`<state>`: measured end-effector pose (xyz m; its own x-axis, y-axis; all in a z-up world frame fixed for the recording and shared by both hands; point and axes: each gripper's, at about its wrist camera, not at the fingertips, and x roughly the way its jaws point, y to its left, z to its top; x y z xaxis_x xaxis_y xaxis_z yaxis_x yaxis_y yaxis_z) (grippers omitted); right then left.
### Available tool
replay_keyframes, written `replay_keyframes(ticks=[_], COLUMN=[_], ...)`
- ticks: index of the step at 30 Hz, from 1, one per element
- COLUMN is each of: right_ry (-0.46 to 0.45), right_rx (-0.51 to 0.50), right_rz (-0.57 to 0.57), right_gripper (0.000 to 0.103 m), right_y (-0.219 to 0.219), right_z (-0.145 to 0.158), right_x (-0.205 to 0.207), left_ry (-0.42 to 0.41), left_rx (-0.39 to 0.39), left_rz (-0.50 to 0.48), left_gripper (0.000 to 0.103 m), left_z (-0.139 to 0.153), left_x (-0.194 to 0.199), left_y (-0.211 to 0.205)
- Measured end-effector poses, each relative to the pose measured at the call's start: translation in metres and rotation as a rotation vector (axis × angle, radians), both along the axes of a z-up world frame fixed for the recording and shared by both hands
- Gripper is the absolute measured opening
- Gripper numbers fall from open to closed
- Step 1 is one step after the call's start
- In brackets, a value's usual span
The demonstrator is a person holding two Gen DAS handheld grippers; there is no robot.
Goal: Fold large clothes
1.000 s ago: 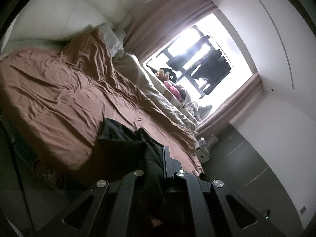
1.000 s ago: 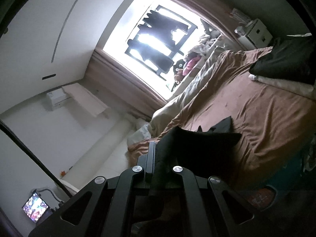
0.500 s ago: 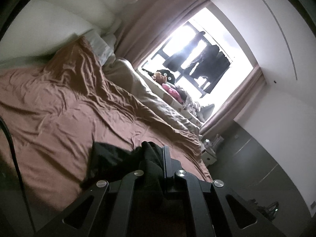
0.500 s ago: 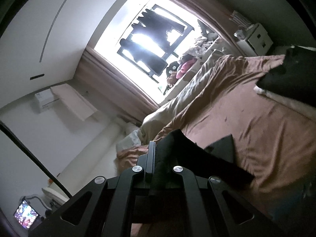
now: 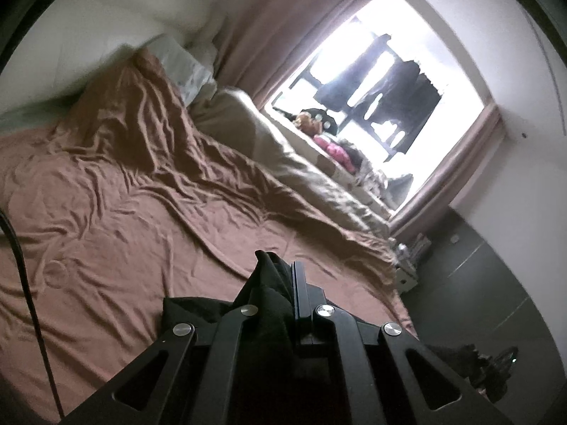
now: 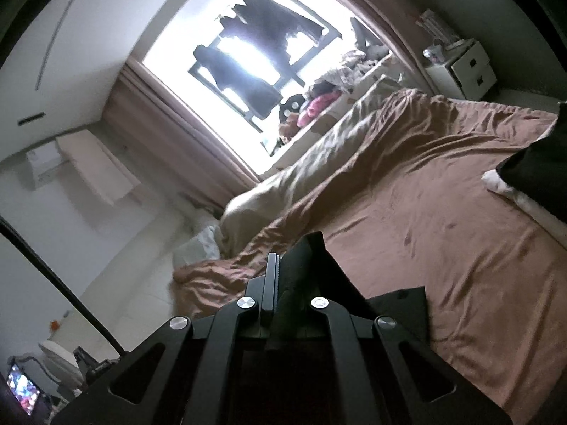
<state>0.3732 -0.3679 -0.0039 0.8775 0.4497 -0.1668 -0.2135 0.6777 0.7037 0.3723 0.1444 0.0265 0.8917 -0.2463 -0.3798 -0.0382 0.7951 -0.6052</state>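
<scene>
A black garment (image 5: 269, 290) is bunched between the fingers of my left gripper (image 5: 283, 272), which is shut on it above the brown bed sheet (image 5: 124, 212). The garment hangs down under the gripper, mostly hidden. My right gripper (image 6: 280, 265) is shut on another edge of the same black garment (image 6: 308, 265), with a flap (image 6: 400, 304) drooping over the brown sheet (image 6: 443, 219). Both grippers hold the cloth up off the bed.
A beige duvet (image 5: 283, 156) lies along the window side of the bed. A stack of folded black and white clothes (image 6: 531, 177) sits on the bed at the right. A white nightstand (image 6: 467, 67) stands beyond the bed. A black cable (image 5: 24, 283) runs at the left.
Both grippers have lifted and moved forward over the bed with the black garment. Less of the cloth shows in front of each gripper. The folded stack has slid toward the right edge.
</scene>
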Motion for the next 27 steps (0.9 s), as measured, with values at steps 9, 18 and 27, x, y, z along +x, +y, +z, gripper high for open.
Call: replay_keyframes(ticks=[9, 18, 27], right_ry=[0.128, 0.273, 0.333], right_rx=[-0.036, -0.093, -0.208], right_rz=[-0.007, -0.017, -0.092], right_gripper=[0.000, 0.001, 0.103], right_y=[0.025, 0.052, 0.062], right_z=[-0.026, -0.055, -0.027], right_x=[0.085, 0.144, 0.150], left_ry=[0.139, 0.300, 0.324], left_rx=[0.019, 0.021, 0.030], left_rz=[0.006, 0.018, 0.057], left_gripper=[0.004, 0.005, 0.080], left_z=[-0.075, -0.159, -0.167], left_x=[0.094, 0.146, 0.151], left_y=[0.005, 0.009, 0.014])
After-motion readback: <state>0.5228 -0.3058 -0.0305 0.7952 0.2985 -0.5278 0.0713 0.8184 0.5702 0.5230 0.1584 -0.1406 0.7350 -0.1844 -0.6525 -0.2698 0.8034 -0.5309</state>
